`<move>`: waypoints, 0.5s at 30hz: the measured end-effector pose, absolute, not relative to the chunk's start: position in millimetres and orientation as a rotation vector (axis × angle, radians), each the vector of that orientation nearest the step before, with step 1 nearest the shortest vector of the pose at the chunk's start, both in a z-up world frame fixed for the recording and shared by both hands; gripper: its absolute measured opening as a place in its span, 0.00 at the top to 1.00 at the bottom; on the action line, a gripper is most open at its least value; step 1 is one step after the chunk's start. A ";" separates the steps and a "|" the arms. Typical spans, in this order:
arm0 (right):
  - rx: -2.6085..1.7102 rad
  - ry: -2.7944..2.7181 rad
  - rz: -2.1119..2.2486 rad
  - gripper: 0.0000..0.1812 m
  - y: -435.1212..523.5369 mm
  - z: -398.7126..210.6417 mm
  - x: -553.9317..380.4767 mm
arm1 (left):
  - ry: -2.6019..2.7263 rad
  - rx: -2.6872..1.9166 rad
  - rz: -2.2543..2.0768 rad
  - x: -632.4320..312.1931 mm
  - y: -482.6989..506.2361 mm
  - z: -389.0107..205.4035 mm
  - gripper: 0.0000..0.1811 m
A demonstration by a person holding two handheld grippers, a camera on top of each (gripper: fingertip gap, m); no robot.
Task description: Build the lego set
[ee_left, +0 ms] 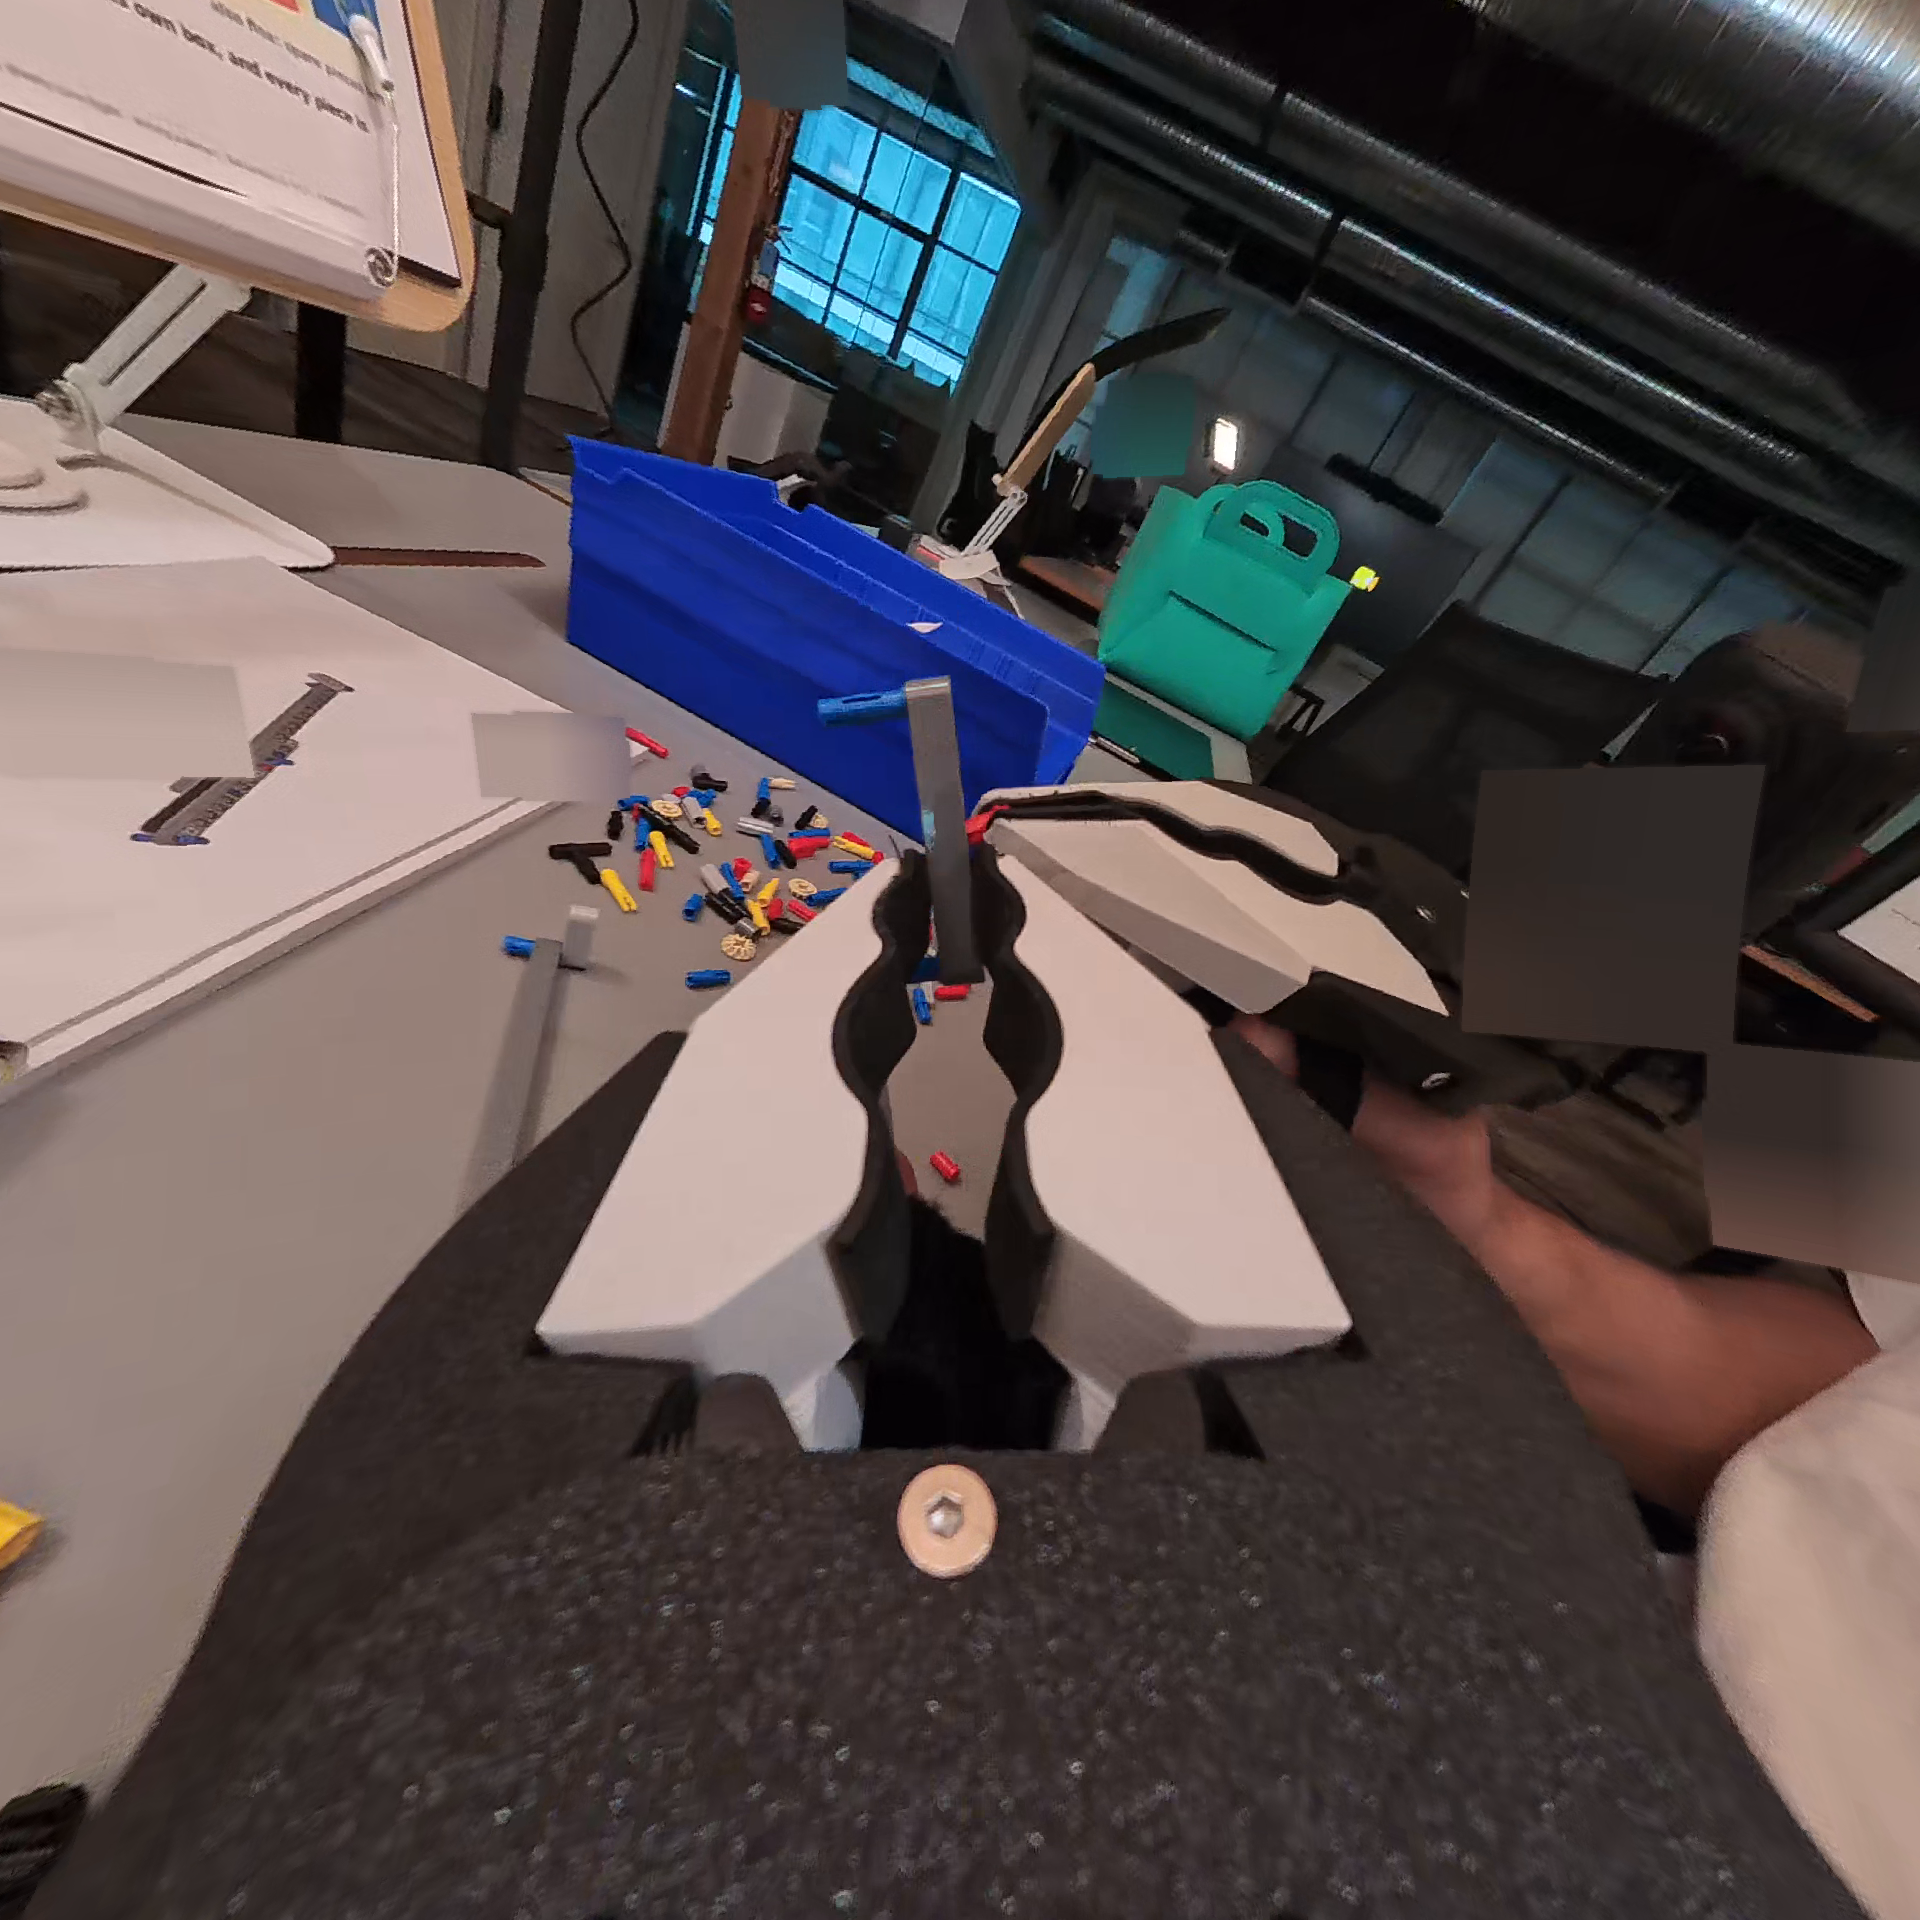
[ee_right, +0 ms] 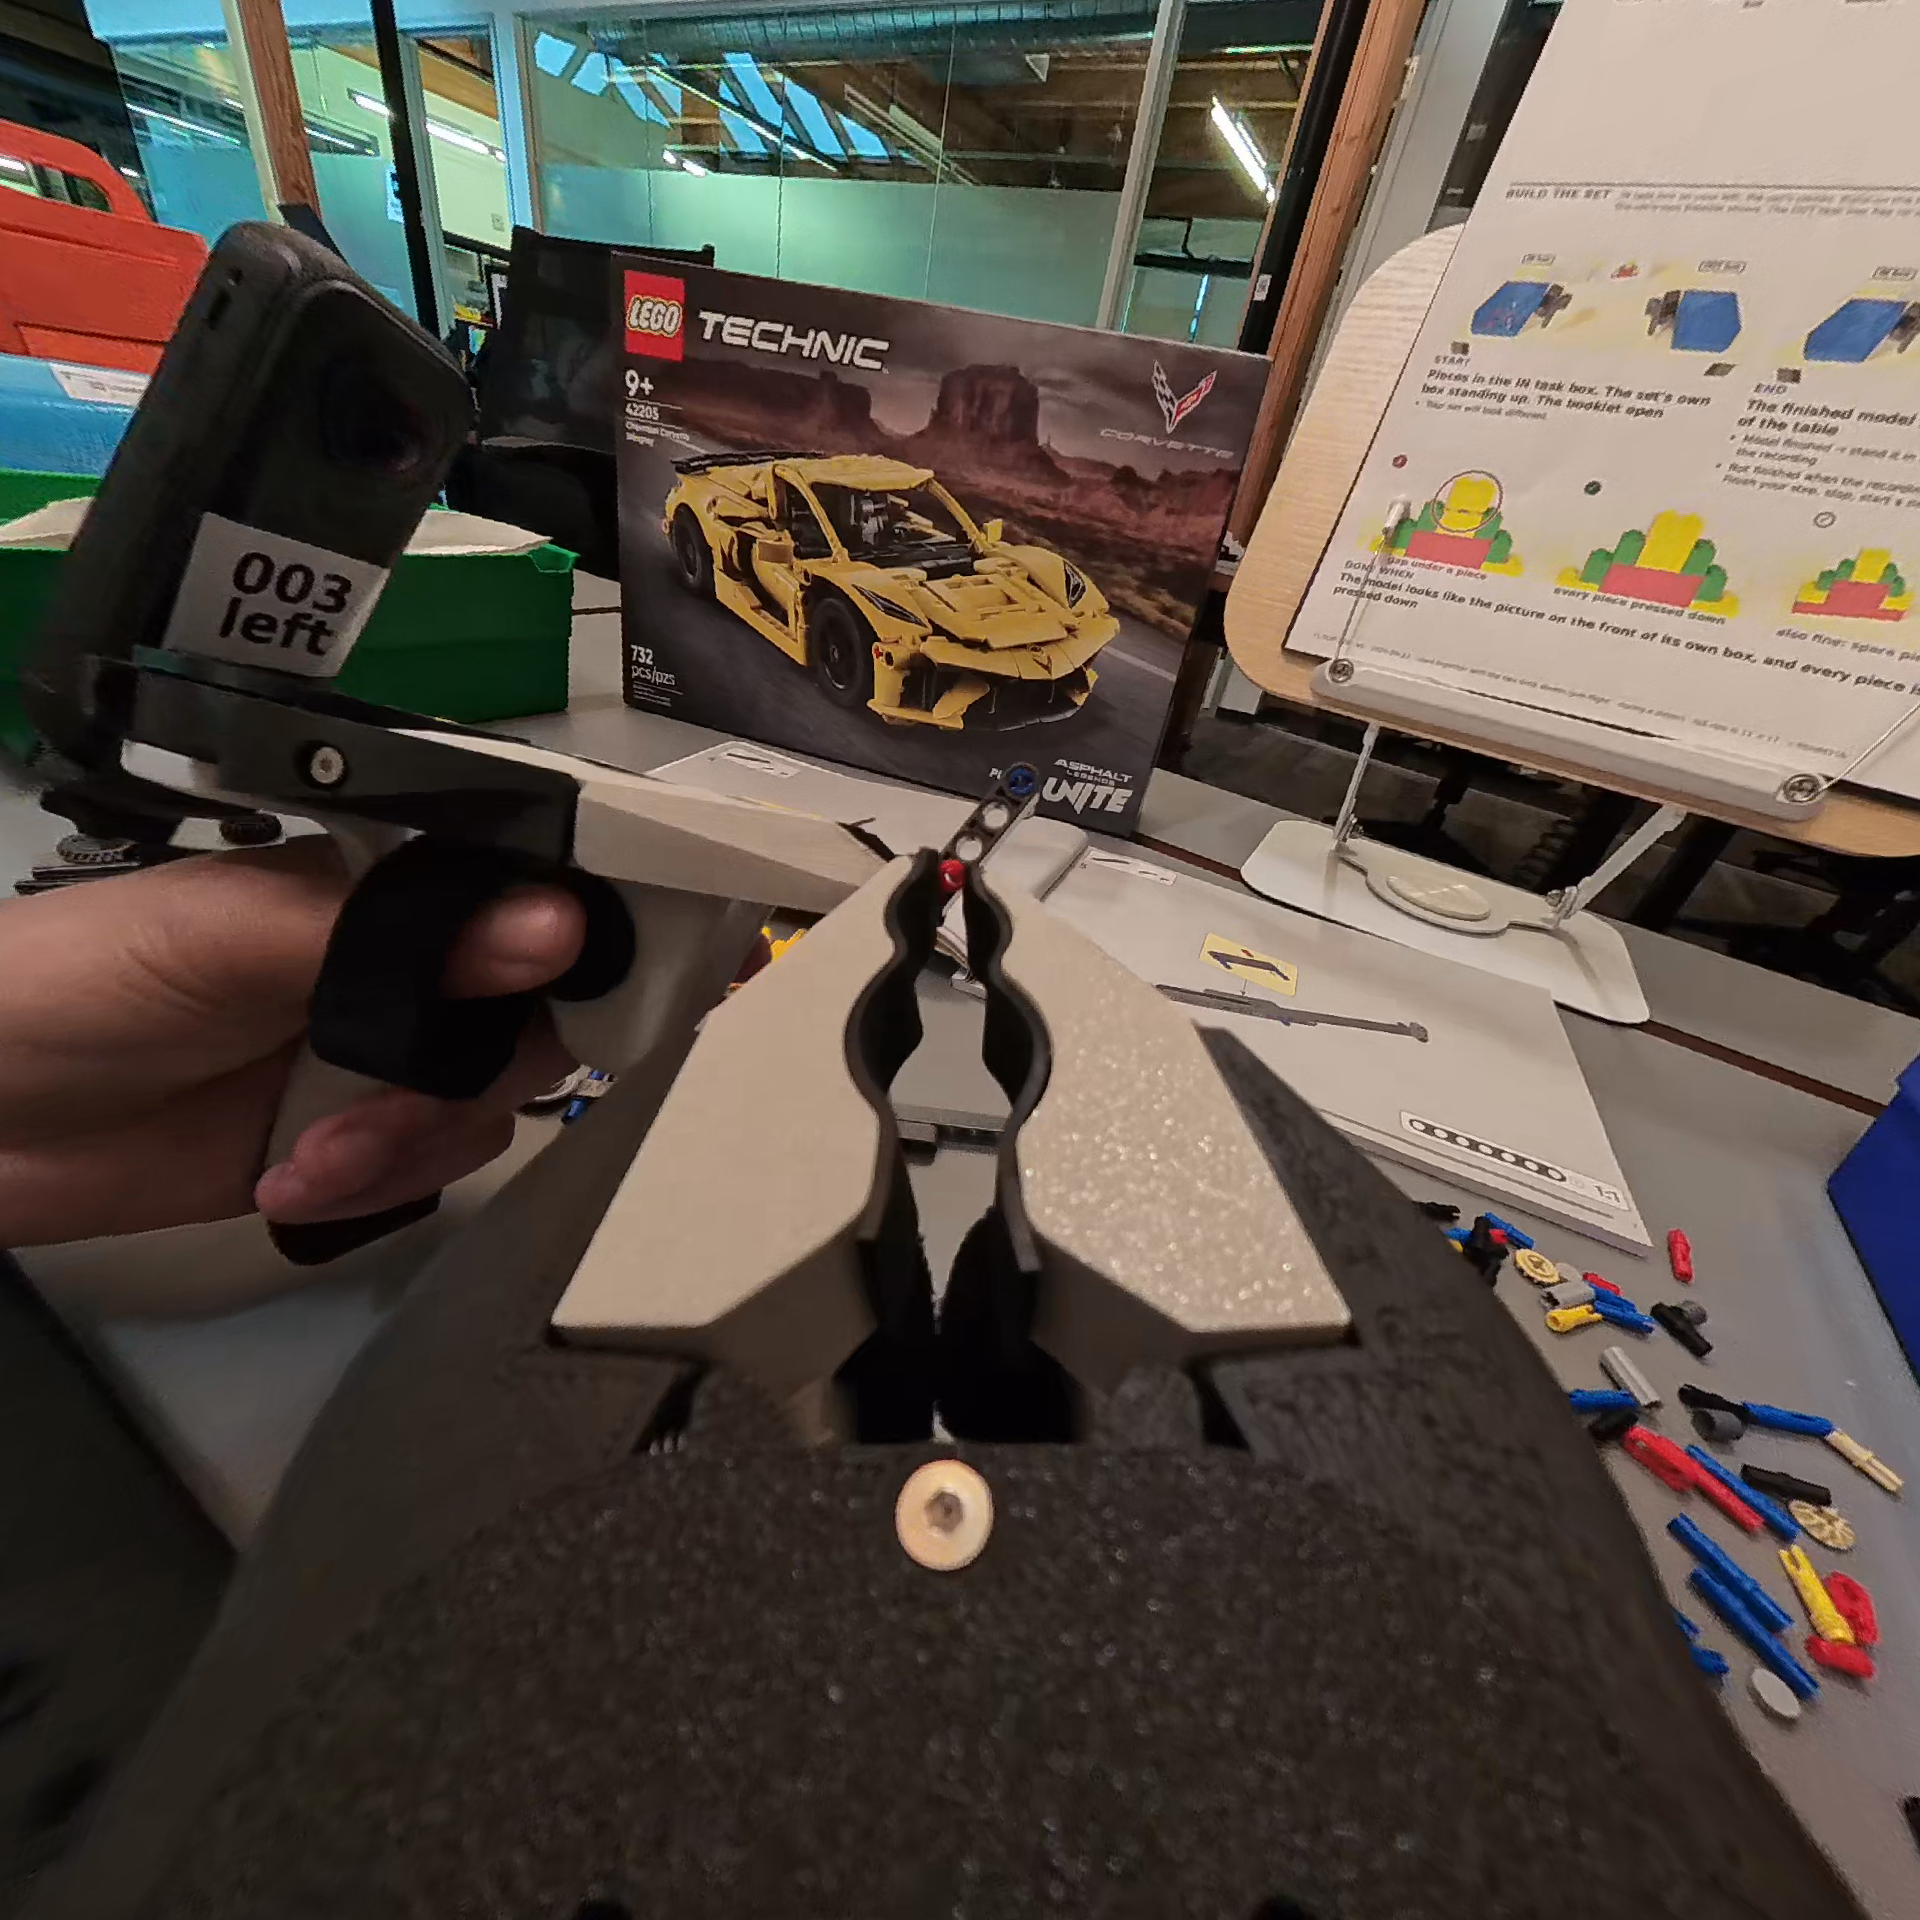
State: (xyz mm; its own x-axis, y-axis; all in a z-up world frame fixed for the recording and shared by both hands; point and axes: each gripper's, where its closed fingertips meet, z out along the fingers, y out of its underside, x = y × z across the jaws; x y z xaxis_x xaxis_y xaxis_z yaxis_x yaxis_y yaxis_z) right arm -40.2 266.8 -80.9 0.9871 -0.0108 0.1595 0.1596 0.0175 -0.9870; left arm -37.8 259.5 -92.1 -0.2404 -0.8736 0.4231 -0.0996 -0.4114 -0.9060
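Gripping a grey beam at frame centre, the left gripper is closed. The right gripper pinches a red pin against it.

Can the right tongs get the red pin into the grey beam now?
Probably yes. The right tongs hold the red pin at the grey beam, which the left tongs grip upright. Nothing lies between them.
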 end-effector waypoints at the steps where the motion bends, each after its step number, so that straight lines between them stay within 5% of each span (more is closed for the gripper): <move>1: -1.544 -0.123 -0.137 0.98 266.5 -80.0 -40.4 | 1.199 -1.427 -1.722 -37.9 259.0 -91.5 0.97; 15: -1.540 -0.222 -0.387 0.98 266.0 -77.6 -41.8 | 1.188 -1.430 -1.717 -39.8 259.3 -90.9 0.96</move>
